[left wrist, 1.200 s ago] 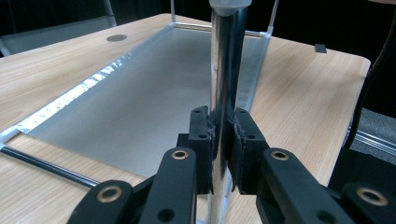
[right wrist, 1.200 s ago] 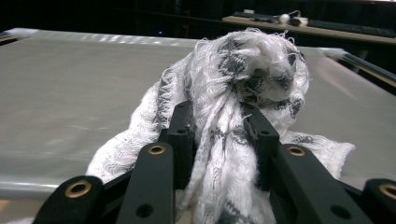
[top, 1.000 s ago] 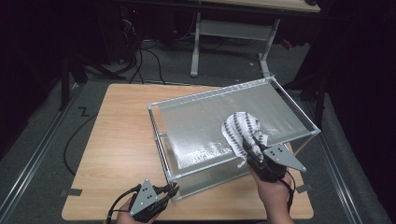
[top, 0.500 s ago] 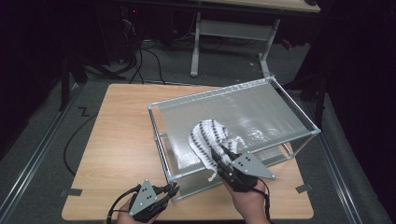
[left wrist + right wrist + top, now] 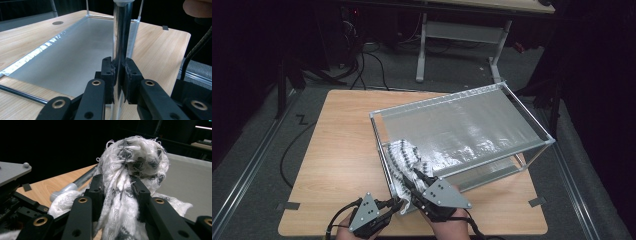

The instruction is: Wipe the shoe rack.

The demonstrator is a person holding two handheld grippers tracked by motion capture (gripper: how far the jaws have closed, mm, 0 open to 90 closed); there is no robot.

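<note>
Here the right gripper [image 5: 416, 181] clamps a bunched white-and-grey knitted cloth [image 5: 404, 159] between its jaws, at the near left corner of the metal-framed shelf rack [image 5: 462, 125] on the wooden table [image 5: 342, 155]. The left gripper [image 5: 119, 72] is pinched tight on the rack's upright corner post [image 5: 122, 32]
</note>
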